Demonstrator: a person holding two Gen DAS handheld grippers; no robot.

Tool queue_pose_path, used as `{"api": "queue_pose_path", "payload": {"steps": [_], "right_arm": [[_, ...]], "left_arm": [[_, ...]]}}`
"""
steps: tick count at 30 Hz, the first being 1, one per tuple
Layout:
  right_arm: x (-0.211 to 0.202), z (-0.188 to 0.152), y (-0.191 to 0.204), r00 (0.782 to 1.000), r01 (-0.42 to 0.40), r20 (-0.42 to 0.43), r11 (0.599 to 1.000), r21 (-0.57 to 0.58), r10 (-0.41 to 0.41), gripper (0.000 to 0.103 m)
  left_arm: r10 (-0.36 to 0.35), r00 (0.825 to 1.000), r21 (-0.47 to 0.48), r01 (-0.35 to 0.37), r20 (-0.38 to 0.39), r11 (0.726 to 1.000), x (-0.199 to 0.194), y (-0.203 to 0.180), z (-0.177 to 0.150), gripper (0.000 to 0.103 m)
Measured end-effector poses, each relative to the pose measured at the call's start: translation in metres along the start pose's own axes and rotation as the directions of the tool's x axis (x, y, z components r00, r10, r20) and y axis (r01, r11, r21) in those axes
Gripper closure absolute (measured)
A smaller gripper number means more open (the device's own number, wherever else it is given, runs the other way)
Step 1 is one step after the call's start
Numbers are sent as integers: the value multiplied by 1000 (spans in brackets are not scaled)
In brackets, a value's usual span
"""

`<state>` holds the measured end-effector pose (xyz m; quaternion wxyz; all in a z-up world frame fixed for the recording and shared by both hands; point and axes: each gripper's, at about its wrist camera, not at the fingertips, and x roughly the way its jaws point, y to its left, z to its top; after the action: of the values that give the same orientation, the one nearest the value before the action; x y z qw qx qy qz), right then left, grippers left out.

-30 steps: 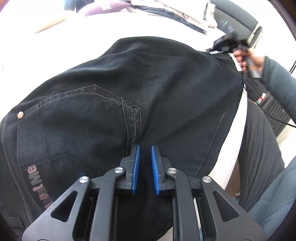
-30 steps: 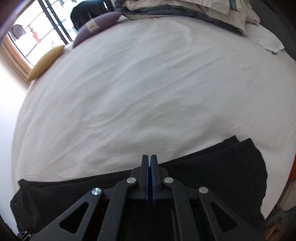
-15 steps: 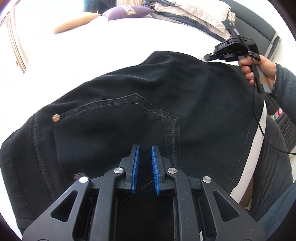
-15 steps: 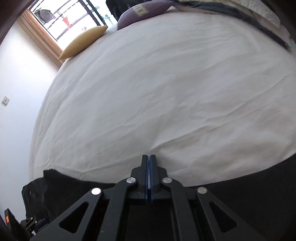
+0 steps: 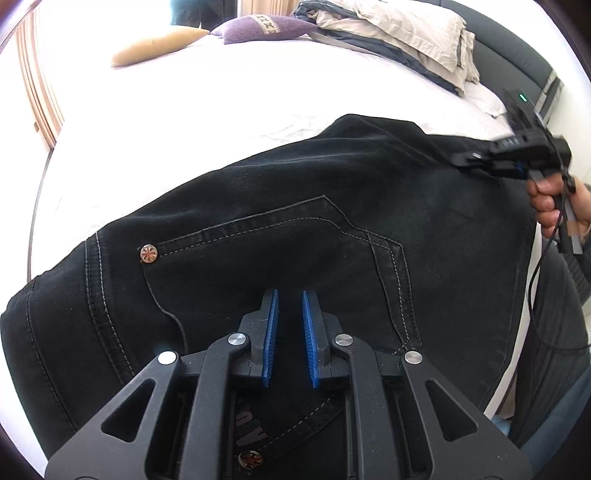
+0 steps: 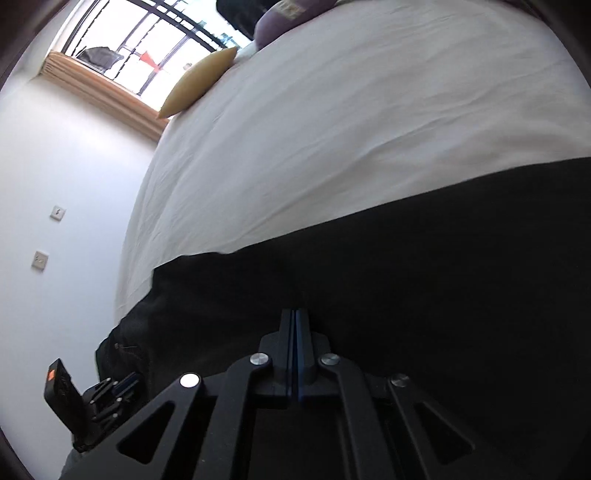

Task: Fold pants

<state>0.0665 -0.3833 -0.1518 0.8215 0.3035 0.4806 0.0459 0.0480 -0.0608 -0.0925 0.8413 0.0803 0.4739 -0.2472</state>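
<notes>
Black jeans (image 5: 295, 206) lie flat on the white bed sheet (image 5: 184, 122), back pocket and a metal rivet (image 5: 148, 254) facing up. My left gripper (image 5: 290, 295) hovers over the pocket, its blue pads a narrow gap apart with nothing between them. A hand (image 5: 550, 206) holds my right gripper (image 5: 460, 160) at the jeans' far right. In the right wrist view the right gripper (image 6: 294, 314) is shut, pads together and empty, low over the dark jeans (image 6: 406, 277). The left gripper (image 6: 110, 391) shows at the bottom left there.
A yellow cushion (image 5: 159, 48), a purple cushion (image 5: 266, 31) and a pile of beige bedding (image 5: 406, 33) lie along the bed's far side. A person's dark-trousered legs (image 5: 554, 350) stand at the right edge. A white wall with sockets (image 6: 57, 213) lies left.
The left gripper has drifted so the pocket now sits centred under it. The right gripper swung left and sank, from over the sheet to low over the jeans.
</notes>
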Motion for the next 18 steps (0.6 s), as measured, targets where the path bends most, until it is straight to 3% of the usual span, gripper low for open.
{"api": "queue_pose_path", "payload": {"steps": [2,3,4,6,8,9,10,12,15,17,18], "right_arm": [[-41,1,-47,995,69,69,989,130,-78,93],[-61,-2,-66,991,71,96,979,192,-91,81],[-90,-14,-89,991,0,133,973,230,-32,68],[-95,-20,-96,993,-6,120,976,220,-21,56],[-102,-23,-113,989,91,95,973,212,-114,61],[-105,-25,-133,987,95,100,962,256,-124,95],[-107,-29,-154,989,76,93,938,338,-114,103],[-115,-39,-180,991,-2,118,884,467,-60,103],[-136,-42,-168,962,212,71,884,416,-264,103],[-141,-46,-162,944,280,45,869,407,-326,103],[-143,-47,-158,941,291,37,862,416,-336,98]], "left_arm": [[12,1000,4,-12,1,1000,-3,0,-4,89],[22,1000,13,-22,1,1000,-4,0,-5,89],[30,1000,22,-30,0,999,-4,0,-5,89],[34,999,30,-34,-2,999,-4,-2,-9,89],[47,999,35,-47,-6,998,-1,-1,-9,89],[58,998,41,-57,-7,998,0,2,-8,89],[53,999,48,-52,-11,997,1,6,-7,89],[32,999,55,-31,-13,998,1,11,-5,89],[18,1000,75,-17,-10,997,3,16,-5,89],[1,1000,82,0,-9,997,3,18,-6,89],[-9,1000,78,9,-9,997,2,19,-6,89]]}}
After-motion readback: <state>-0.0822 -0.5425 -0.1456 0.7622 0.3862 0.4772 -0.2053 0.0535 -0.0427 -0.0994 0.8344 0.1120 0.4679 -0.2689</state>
